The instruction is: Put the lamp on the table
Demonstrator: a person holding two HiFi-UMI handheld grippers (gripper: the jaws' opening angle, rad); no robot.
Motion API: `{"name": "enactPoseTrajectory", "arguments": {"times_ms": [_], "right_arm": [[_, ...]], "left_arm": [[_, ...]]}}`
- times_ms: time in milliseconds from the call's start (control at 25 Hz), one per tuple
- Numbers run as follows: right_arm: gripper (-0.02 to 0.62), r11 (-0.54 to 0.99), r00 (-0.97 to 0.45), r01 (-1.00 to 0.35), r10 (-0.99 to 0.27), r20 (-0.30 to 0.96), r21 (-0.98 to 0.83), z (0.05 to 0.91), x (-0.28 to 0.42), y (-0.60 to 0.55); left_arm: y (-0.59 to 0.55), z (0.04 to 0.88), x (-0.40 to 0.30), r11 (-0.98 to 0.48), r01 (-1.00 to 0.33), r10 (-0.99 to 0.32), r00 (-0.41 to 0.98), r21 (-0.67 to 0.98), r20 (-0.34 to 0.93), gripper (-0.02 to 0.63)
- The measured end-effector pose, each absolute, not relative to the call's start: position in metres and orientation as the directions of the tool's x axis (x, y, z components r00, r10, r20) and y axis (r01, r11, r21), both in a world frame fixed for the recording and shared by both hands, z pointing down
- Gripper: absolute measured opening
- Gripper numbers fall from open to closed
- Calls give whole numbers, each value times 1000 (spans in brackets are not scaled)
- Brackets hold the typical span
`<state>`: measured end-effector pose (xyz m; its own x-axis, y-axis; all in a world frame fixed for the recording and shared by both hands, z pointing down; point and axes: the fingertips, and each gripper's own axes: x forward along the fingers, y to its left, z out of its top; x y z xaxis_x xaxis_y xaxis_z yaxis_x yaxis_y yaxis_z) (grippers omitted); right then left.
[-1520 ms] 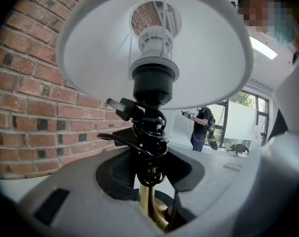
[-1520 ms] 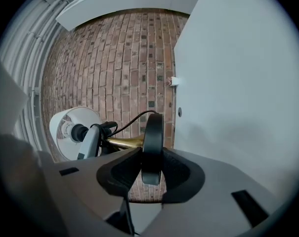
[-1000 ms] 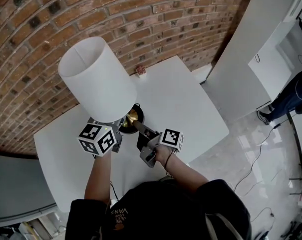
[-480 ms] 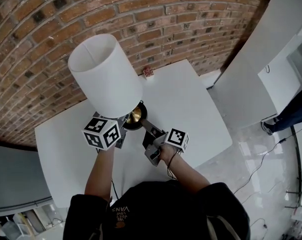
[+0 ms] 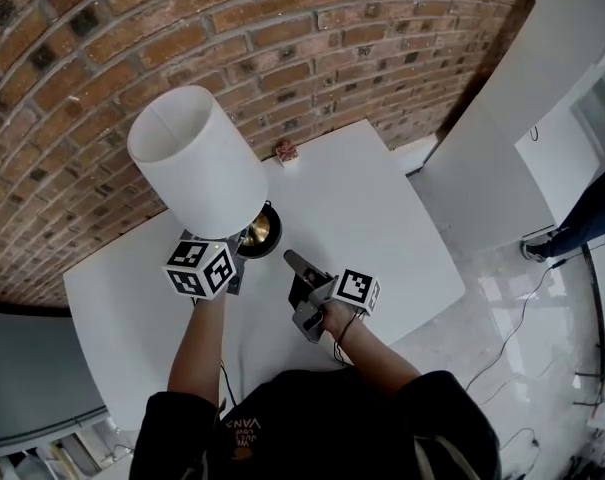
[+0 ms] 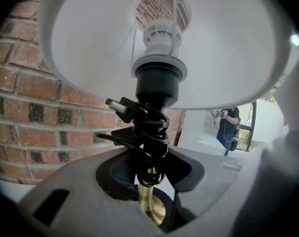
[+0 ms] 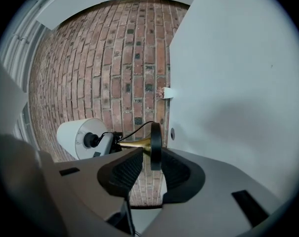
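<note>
The lamp has a white shade (image 5: 187, 163), a brass stem and a black round base (image 5: 259, 235). It stands upright, its base low over the white table (image 5: 372, 218); contact is unclear. My left gripper (image 5: 232, 258) is under the shade, shut on the brass stem (image 6: 150, 204), below the wound black cord (image 6: 148, 132). My right gripper (image 5: 290, 260) points at the base from the front right. Its jaws have just been closing. The base's edge (image 7: 155, 146) shows at their mouth with a gap on each side, so the right gripper (image 7: 147, 169) stands open.
A brick wall (image 5: 312, 38) runs behind the table. A small pinkish object (image 5: 285, 151) sits at the table's far edge. A white panel (image 5: 512, 98) stands to the right, with a person (image 5: 592, 208) and floor cables (image 5: 512, 328) beyond it.
The lamp and my left gripper have come down and a little left. My right gripper's fingers, earlier against the base, now sit slightly back from it.
</note>
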<state>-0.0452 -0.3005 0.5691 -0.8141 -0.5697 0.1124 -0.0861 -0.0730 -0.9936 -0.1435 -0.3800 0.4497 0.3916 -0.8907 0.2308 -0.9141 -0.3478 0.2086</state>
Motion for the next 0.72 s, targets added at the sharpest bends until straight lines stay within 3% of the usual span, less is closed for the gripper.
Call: {"name": "enactPoseTrajectory", "arguments": {"times_ms": [720], "right_arm": [[87,-80,-747,-140,-646,158,-987,590,-2,-340]], "left_arm": [[-465,508,-147,-305,-934,-912,342,186,224,138]]}}
